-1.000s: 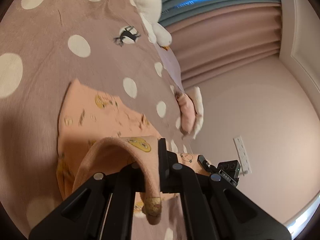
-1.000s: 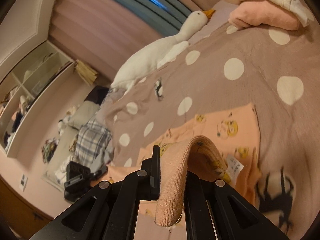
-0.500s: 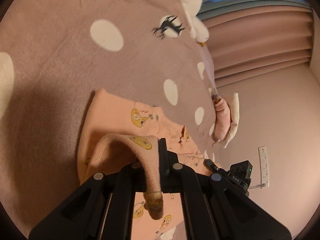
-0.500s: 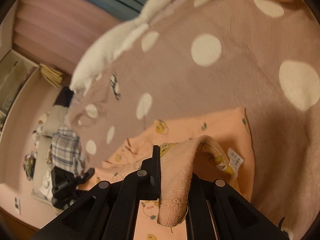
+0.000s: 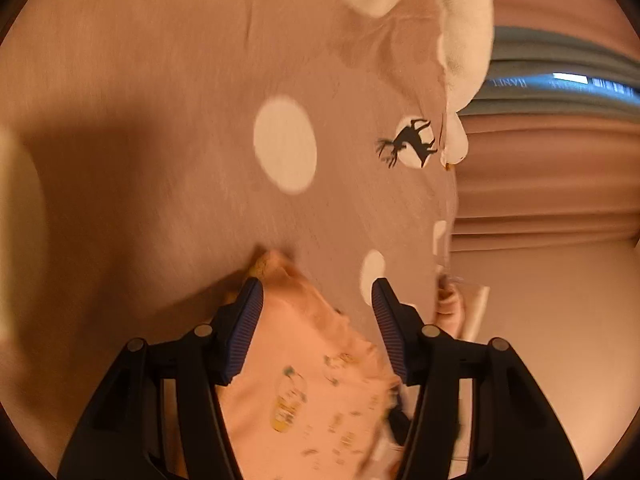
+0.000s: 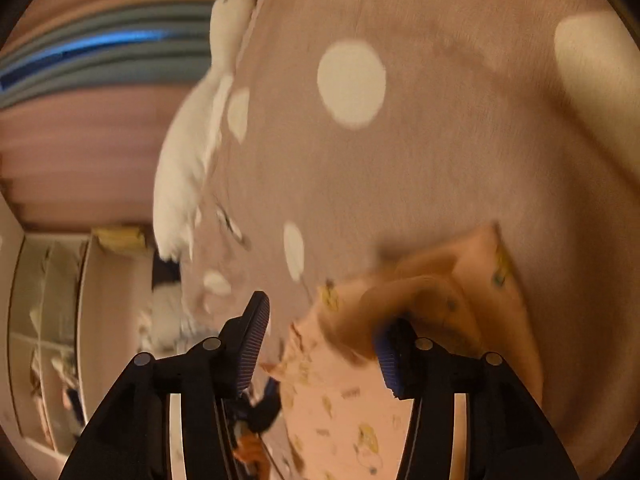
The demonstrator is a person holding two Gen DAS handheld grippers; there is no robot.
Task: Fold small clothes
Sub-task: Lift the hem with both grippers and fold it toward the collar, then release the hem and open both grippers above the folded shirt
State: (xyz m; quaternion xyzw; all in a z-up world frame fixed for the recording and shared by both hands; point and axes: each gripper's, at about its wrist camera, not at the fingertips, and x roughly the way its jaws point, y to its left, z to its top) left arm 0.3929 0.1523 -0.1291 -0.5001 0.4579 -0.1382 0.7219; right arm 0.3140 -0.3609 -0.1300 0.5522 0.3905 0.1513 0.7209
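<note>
My left tongs [image 5: 316, 296] and right tongs [image 6: 322, 320] have just been opening; both now stand released, where earlier they pinched the peach garment [image 5: 308, 384] (blurred). It lies on the dotted bedspread [image 5: 160, 120], between their fingers.

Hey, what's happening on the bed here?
A person is folding a small peach garment on a dotted bedspread, with tongs in each hand. Both the left tongs and the right tongs have just been opening, and the folded-over edge of the cloth now lies between their jaws, no longer pinched. The pictures are blurred. A white plush goose lies further up the bed.
</note>
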